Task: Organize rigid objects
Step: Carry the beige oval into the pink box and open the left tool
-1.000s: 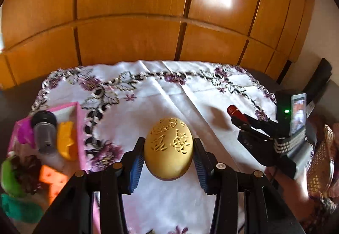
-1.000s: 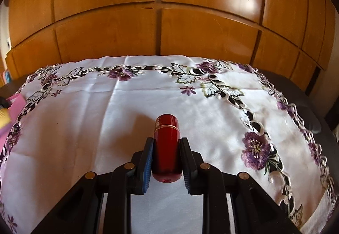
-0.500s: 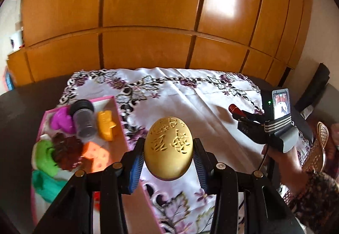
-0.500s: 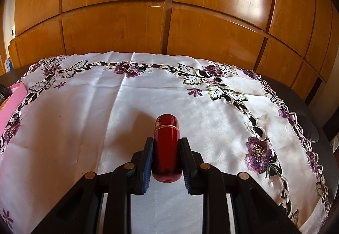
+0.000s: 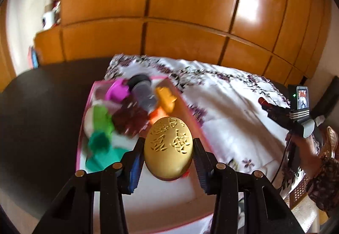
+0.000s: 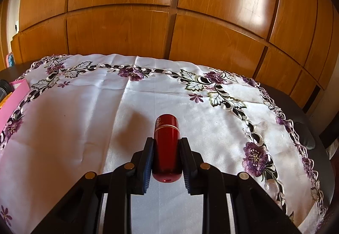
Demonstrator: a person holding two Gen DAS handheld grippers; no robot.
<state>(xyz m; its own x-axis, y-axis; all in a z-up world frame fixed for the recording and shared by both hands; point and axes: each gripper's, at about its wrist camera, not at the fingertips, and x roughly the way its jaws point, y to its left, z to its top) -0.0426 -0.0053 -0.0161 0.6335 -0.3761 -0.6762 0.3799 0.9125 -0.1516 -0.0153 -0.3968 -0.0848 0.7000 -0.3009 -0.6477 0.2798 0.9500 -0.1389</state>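
Left wrist view: left gripper (image 5: 168, 156) clamped on carved golden egg (image 5: 168, 148), above pink tray (image 5: 186, 107) of toys. Right gripper (image 6: 166, 156) clenching red bottle (image 6: 166, 146) over embroidered tablecloth (image 6: 84, 117).

Two fisheye views are provided, each mounted behind a hand-held gripper and directed forward and downward along its fingers.

The left view is held close above the pink tray (image 5: 84, 119) at the cloth's left edge; the right hand-held gripper (image 5: 267, 107) is seen at far right.

The right view is held close over the white embroidered cloth (image 6: 89, 119).

The cloth, the tray edge (image 6: 12, 98) and the wooden panelling (image 6: 118, 28) are shared by both.
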